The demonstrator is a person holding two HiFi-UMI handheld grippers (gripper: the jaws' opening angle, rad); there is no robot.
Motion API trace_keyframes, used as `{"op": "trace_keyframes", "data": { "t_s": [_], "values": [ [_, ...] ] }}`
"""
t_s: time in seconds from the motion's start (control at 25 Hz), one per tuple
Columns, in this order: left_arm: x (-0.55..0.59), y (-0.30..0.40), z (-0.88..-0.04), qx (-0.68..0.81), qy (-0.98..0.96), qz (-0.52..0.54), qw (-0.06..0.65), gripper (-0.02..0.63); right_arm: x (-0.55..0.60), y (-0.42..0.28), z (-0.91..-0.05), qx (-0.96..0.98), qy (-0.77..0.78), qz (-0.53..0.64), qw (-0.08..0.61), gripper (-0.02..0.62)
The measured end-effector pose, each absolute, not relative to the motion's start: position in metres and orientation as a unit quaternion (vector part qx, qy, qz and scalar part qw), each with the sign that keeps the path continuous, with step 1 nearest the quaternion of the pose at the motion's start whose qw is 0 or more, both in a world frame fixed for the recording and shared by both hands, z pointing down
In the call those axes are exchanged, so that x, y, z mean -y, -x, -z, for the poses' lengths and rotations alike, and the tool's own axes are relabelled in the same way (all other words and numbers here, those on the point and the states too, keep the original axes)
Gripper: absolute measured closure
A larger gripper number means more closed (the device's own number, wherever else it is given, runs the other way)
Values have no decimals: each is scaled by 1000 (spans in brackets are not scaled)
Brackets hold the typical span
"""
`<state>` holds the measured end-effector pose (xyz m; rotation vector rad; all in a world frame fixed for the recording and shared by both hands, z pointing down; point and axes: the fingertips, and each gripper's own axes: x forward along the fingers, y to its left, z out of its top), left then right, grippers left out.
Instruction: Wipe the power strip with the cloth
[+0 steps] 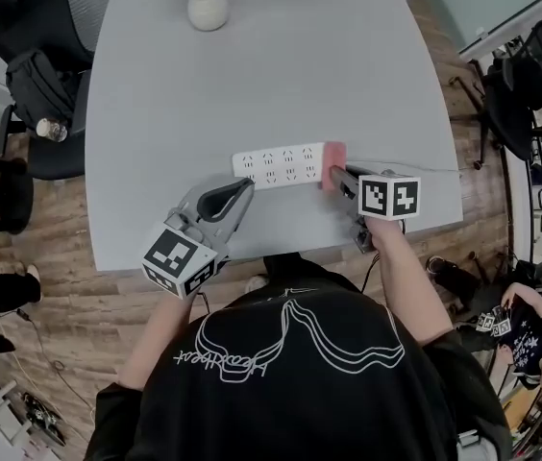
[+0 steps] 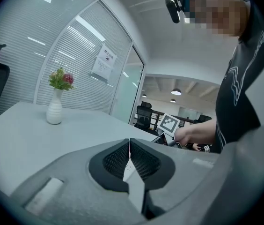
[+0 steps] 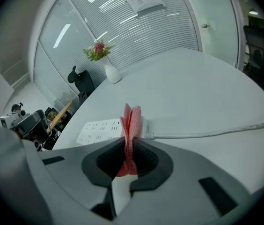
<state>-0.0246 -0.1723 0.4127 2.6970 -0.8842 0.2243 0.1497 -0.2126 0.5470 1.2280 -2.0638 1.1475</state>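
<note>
A white power strip (image 1: 279, 164) (image 3: 99, 130) lies on the grey table, its cord (image 3: 216, 131) running off to the right. A pink cloth (image 1: 333, 167) (image 3: 131, 125) rests on the strip's right end, and my right gripper (image 1: 340, 180) (image 3: 129, 150) is shut on it. My left gripper (image 1: 227, 200) (image 2: 129, 157) hovers near the table's front edge, just below the strip's left end. Its jaws are pressed together with nothing between them.
A white vase with flowers (image 1: 207, 3) (image 2: 55, 106) (image 3: 107, 67) stands at the table's far side. The grey table (image 1: 252, 75) has its front edge close to the person. Black office chairs (image 1: 31, 65) stand at the left, and more gear (image 1: 530, 84) at the right.
</note>
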Motion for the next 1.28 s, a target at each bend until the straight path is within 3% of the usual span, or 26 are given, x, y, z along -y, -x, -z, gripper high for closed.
{"op": "trace_keyframes", "data": {
  "t_s": [0.6,1.28],
  "values": [
    [173,25,-421,307,-935,-78,159,592,208,-157,-533,759,-464,-394,232,549],
    [157,95,-411,391,-903,-65,165,592,204,-27,-503,838,-345,-332,260,549]
  ]
}}
